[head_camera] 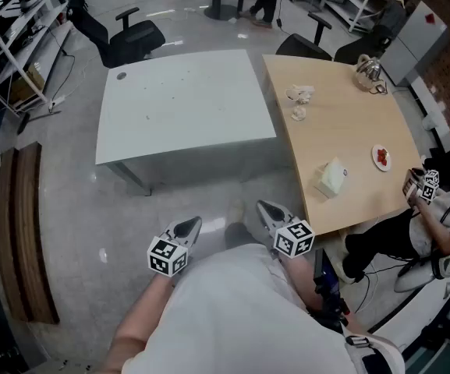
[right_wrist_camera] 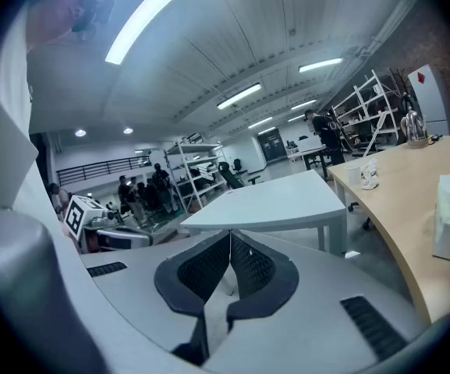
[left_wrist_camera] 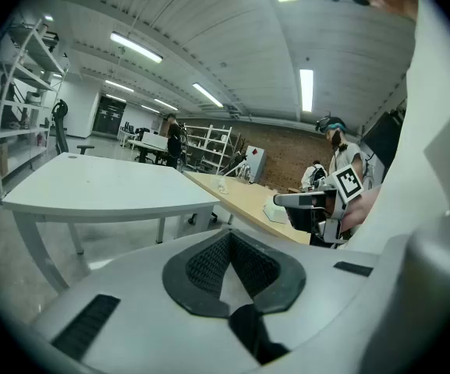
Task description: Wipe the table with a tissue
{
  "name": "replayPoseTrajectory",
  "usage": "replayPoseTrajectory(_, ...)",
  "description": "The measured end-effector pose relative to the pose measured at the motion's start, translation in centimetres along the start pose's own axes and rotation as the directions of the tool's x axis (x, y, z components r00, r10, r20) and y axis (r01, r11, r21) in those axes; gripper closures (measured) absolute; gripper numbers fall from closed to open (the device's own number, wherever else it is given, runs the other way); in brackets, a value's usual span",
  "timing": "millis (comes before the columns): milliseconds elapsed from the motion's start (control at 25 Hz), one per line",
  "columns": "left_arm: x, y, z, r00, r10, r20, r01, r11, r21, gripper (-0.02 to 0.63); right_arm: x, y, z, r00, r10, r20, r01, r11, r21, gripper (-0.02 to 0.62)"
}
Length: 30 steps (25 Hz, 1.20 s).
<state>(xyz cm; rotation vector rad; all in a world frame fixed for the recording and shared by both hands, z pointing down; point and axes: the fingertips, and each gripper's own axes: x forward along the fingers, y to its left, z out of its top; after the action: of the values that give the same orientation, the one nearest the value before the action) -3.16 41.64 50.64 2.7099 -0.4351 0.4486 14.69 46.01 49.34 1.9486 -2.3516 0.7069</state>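
Wooden table point(head_camera: 349, 142), at right in the head view, bears the tissue box point(head_camera: 332, 178) near its lower edge; free floor point(head_camera: 76, 209) lies before the left claw point(head_camera: 193, 224) and right claw point(head_camera: 265, 207). Left gripper view: jaws together, empty. Right gripper view: the same.

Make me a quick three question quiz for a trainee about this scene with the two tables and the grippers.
1. True or false: the right gripper holds a tissue.
2. Which table bears the tissue box: A, the white table, or B, the wooden table?
3. Fill in: the jaws of the left gripper are ____.
Key: 1 false, its jaws are shut on nothing; 2 B; 3 shut.
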Motion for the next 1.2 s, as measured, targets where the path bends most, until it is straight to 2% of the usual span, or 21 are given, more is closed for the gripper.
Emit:
replayPoseTrajectory(280,5.9,2.9,3.0,1.000,-0.017,-0.015,0.017,1.000,0.008,0.601,4.0,-5.1,2.4,1.000,-0.006,0.002,0.006,1.000,0.013,0.577)
replayPoseTrajectory(720,15.6,6.6,9.0,0.996,-0.068,-0.049,0.071,0.997,0.043,0.600,8.5,-14.8,6.8,0.997,-0.083,0.000,0.083,0.997,0.000,0.578)
replayPoseTrajectory(960,20.9,8.2,12.2,0.993,-0.100,-0.065,0.103,0.993,0.053,0.601,10.6,-21.3,9.2,0.987,-0.160,-0.027,0.158,0.986,-0.060,0.577)
replayPoseTrajectory(1200,25.6,9.2,14.4,0.990,-0.119,-0.069,0.123,0.992,0.042,0.601,11.7,-27.4,9.8,0.960,-0.260,-0.105,0.238,0.953,-0.185,0.577)
